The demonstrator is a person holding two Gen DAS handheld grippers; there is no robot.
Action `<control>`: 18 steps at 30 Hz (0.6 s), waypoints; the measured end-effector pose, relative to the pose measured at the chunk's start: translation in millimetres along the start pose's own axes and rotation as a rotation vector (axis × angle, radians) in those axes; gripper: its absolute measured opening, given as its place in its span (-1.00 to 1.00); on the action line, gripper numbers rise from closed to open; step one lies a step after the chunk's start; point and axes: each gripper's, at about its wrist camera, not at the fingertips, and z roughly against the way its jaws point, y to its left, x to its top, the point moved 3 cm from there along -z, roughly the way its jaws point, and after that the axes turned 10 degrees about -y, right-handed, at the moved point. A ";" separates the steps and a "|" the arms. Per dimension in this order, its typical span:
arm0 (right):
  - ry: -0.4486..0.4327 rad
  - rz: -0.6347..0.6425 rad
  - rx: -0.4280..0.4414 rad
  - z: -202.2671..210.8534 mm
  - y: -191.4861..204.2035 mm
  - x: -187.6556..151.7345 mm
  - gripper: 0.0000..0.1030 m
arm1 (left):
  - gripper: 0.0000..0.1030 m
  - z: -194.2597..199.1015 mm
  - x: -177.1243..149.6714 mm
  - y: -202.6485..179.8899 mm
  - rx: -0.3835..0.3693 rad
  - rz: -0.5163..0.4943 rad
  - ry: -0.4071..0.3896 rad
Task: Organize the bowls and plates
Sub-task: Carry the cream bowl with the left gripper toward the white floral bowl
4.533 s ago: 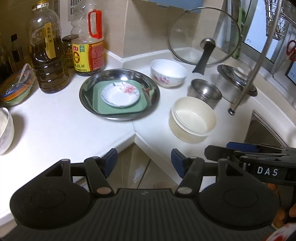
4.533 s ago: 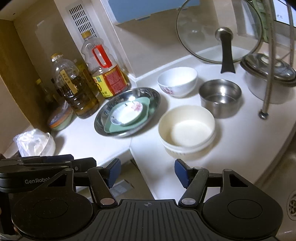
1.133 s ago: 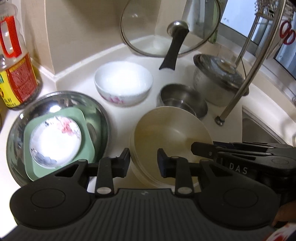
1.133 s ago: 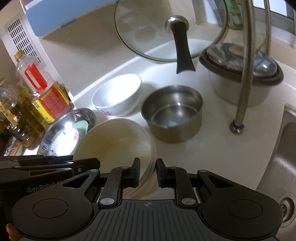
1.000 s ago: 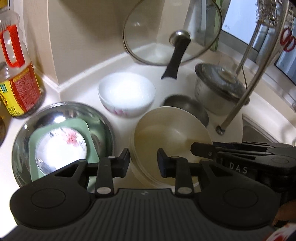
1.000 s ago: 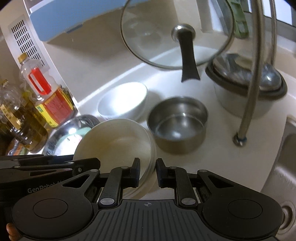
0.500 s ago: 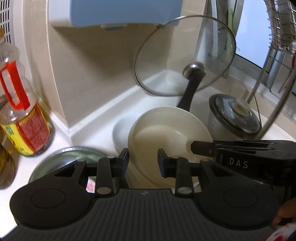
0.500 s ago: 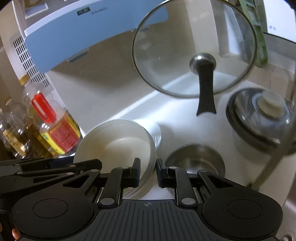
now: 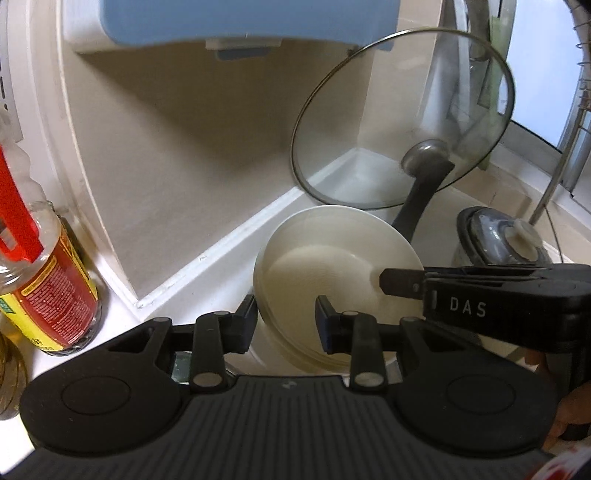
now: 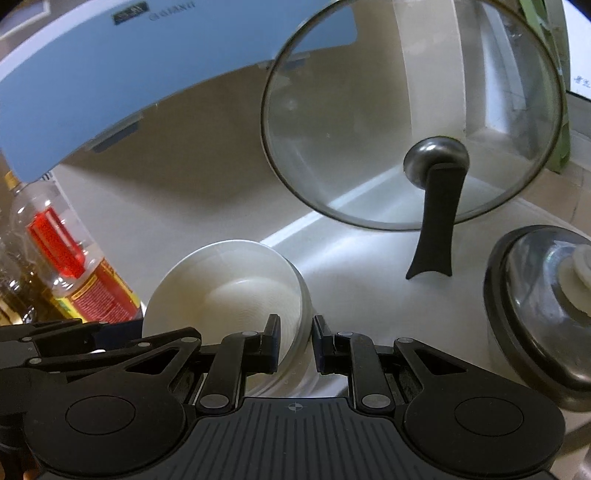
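Observation:
A cream bowl (image 9: 332, 266), seemingly two nested, hangs above the counter, tilted toward the cameras. My left gripper (image 9: 286, 314) is shut on its left rim, one finger inside and one outside. In the right wrist view the same bowl (image 10: 236, 288) is pinched at its right rim by my right gripper (image 10: 295, 332), also shut on it. Each gripper shows side-on in the other's view: the right gripper (image 9: 386, 282) at the bowl's right edge, the left gripper (image 10: 92, 332) at its left. The other bowls and plates are out of view.
A glass lid (image 9: 402, 118) leans on the back corner wall, black handle down. A lidded steel pot (image 10: 543, 302) stands at the right. An oil bottle (image 9: 48, 280) stands at the left. A blue unit (image 9: 240, 18) hangs overhead. A faucet pipe (image 9: 569, 147) rises far right.
Both grippers have carried the cream bowl up and toward the back wall. The floral bowl, the steel bowl and the steel tray have slipped out of view below.

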 end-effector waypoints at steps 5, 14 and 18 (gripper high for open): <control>0.034 -0.005 -0.010 -15.5 -4.7 -4.7 -0.63 | -0.43 -13.6 -3.1 3.9 -0.004 0.007 0.029; 0.073 -0.006 -0.021 -29.3 -7.6 -8.9 -0.63 | -0.39 -24.5 -7.9 6.7 -0.010 0.011 0.057; 0.080 -0.004 -0.026 -32.2 -6.7 -9.7 -0.63 | -0.36 -25.5 -9.7 7.0 -0.013 0.012 0.063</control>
